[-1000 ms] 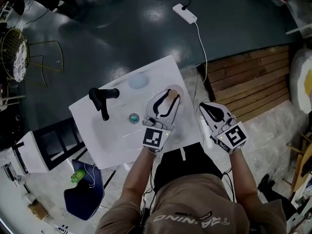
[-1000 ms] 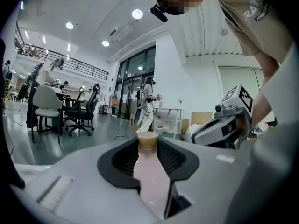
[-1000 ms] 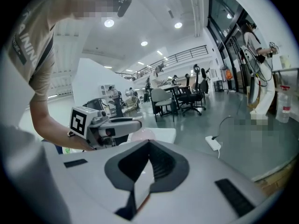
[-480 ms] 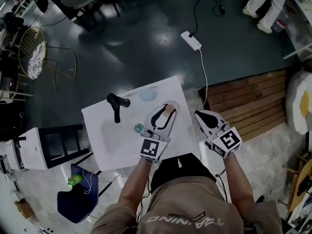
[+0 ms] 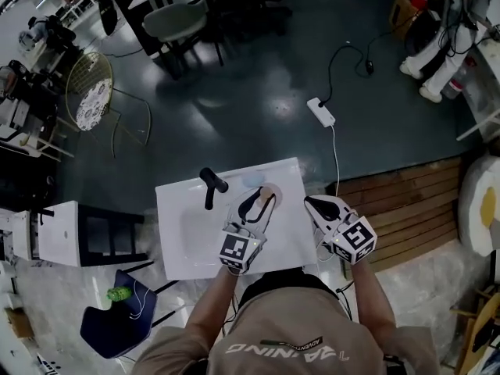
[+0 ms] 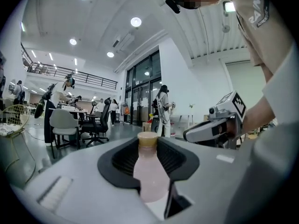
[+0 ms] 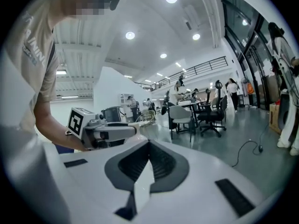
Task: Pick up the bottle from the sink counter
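Note:
My left gripper [image 5: 262,194] is shut on a pale pink bottle [image 5: 265,199] with a tan cap, held up above the white sink counter [image 5: 178,209]. In the left gripper view the bottle [image 6: 149,171] stands upright between the dark pads of the left gripper [image 6: 148,143], cap at the tips. My right gripper [image 5: 309,202] hangs just right of the counter's edge, shut with nothing in it. The right gripper view shows the right gripper [image 7: 148,146] with its jaws closed together and the left gripper off to its left. Both grippers point nearly level.
A black faucet [image 5: 211,184] and a pale blue object [image 5: 251,180] are on the counter. On the dark floor lie a white power strip [image 5: 321,112] and its cable. Wooden decking [image 5: 398,209] is to the right, a white cabinet [image 5: 55,233] and a blue seat [image 5: 117,323] to the left.
Both grippers have risen away from the counter, the bottle still in the left one. The head view has pulled back, so the sink looks smaller and more of the room shows.

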Motion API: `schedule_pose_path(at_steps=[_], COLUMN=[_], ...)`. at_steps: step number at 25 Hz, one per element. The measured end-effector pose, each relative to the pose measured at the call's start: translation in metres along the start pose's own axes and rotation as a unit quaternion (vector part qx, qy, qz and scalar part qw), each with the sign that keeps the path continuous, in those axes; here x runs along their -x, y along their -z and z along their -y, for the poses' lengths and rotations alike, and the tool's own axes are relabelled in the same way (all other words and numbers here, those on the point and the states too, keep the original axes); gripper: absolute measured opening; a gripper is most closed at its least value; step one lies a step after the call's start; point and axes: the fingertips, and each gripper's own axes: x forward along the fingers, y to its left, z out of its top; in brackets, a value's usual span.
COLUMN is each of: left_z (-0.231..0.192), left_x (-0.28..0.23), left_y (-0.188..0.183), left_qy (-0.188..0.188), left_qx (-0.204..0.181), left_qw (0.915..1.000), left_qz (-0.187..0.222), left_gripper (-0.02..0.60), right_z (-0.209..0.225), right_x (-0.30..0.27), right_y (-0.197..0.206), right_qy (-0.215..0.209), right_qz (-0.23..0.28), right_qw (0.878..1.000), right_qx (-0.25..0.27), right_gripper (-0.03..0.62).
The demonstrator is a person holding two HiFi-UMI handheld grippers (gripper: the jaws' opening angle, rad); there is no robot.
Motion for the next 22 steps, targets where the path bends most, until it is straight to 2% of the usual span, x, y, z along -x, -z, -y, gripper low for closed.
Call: schedule_pose_path(at_steps=[8, 13, 19, 22], left_z=[-0.013, -0.016, -0.014, -0.017], left_x=[0.012, 0.021, 0.024, 0.026], left_y=[-0.03, -0.044, -0.062, -0.068], left_qy=[-0.009, -0.013, -0.01, -0.01], left_qx=[-0.022, 0.012, 0.008, 0.019], left_qw=[0.9997, 0.9995, 0.9993, 0.9989], left_qz=[0.011, 0.027, 0.034, 0.042], left_gripper=[0.128, 0.127, 0.129, 0.127], right_z=[0.006, 0.003, 0.002, 0.002], right_x=[0.001, -0.004, -0.007, -0.006], right_y=[-0.017, -0.025, -0.037, -0.043], right_qy=[-0.009, -0.011, -0.009, -0.009], right_qz=[0.009, 0.018, 0.032, 0.036], right_qw=[1.0, 1.0, 0.999, 0.999], right_qx=[0.009, 0.013, 0.014, 0.023], right_gripper=[0.008, 0.008, 0.008, 0.008])
